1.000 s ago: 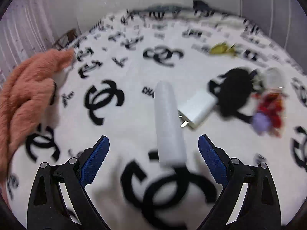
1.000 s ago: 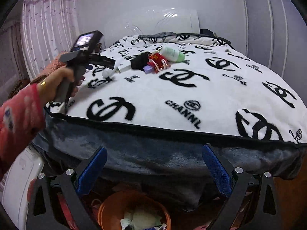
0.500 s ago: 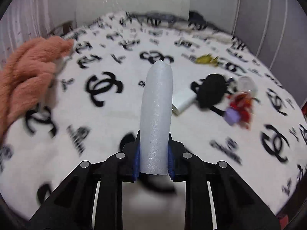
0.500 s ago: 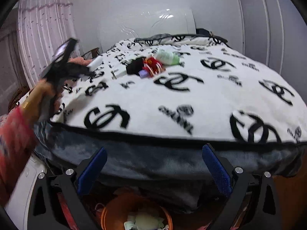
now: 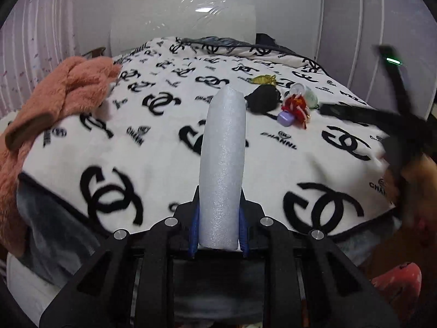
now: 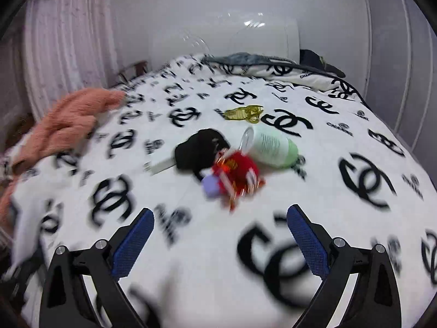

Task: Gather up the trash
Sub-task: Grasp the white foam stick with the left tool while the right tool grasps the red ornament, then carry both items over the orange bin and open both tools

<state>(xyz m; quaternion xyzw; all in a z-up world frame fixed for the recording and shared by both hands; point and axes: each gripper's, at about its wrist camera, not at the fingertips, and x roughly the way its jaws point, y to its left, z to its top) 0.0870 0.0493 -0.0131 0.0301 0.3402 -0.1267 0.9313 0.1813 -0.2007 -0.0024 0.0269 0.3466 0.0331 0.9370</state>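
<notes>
walls: pale grey wall (image 6: 191, 5), panelled on the right | window side: pink sheer curtain (image 6: 68, 41) at left | furniture: bed (image 6: 314, 205) under white blanket with black logo print, glossy white headboard (image 6: 232, 38) | light: ceiling lamp glare on headboard | floor: not seen

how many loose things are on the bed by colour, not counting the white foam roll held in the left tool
black: 1, a black pouch
red: 1, a red ornament
purple: 1, a purple cube
green: 1, a green can
yellow: 1, a yellow clip
white: 1, a white charger
pink: 1, a pink fleece
total: 7
</notes>
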